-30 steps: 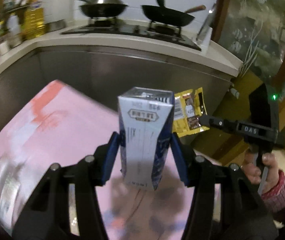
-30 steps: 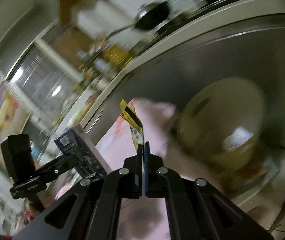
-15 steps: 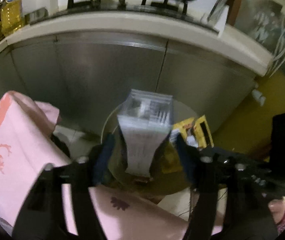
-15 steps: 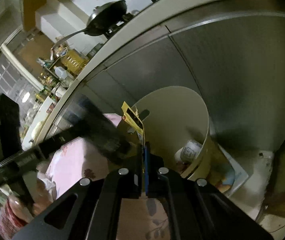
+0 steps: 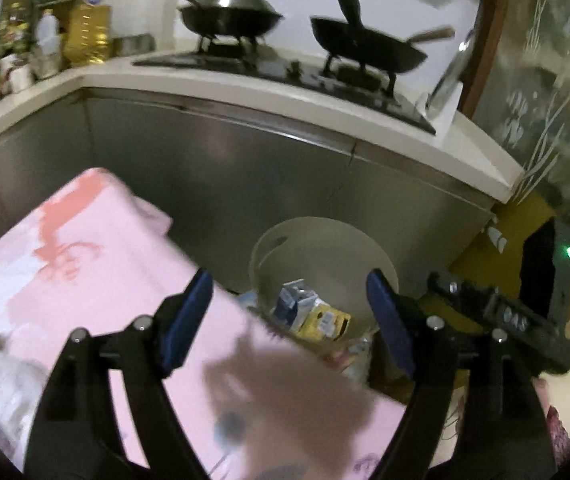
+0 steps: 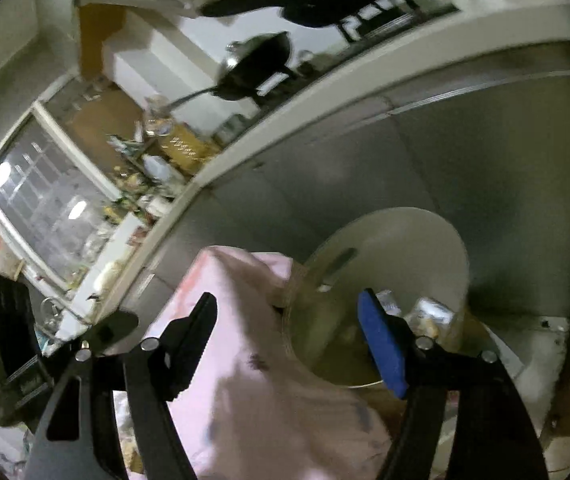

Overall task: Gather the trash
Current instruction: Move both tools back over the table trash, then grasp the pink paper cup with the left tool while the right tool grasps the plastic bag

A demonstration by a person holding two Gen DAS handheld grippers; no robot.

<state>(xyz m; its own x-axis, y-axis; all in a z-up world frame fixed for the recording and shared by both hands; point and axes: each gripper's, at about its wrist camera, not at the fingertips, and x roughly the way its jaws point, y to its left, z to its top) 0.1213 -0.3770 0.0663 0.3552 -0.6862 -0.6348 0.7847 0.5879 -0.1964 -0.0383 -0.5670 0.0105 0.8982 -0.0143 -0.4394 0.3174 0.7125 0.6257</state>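
Left wrist view:
Landmark: cream waste bin (image 5: 381, 258), round, standing on the floor against the steel cabinet front (image 5: 245, 168).
Left gripper (image 5: 289, 312): jaws wide and opening, nothing between the blue pads (image 5: 187, 318); held above and in front of the bin.
Milk carton (image 5: 291, 304): blue and white, lying inside the bin on the side nearer the table.
Yellow wrapper (image 5: 327, 322): inside the bin, touching the carton.
Pink tablecloth (image 5: 85, 264): red print, covers the table just left of the bin; its corner overlaps the bin's near rim in this view.
Right gripper (image 5: 497, 312): dark body only, right of the bin; jaws not readable here.
Counter above bin: lidded wok (image 5: 231, 16) and black pan (image 5: 365, 46) on the hob; oil bottle (image 5: 87, 34) further left.

Right wrist view:
Right gripper (image 6: 287, 338): jaws apart and opening, empty; right pad (image 6: 381, 346) over the bin's opening.
Waste bin (image 6: 397, 240): blurred; pale trash inside, items not separable.
Tablecloth (image 6: 245, 340): left of the bin, against its rim.
Left gripper (image 6: 45, 360): far left of the bin, partly seen.
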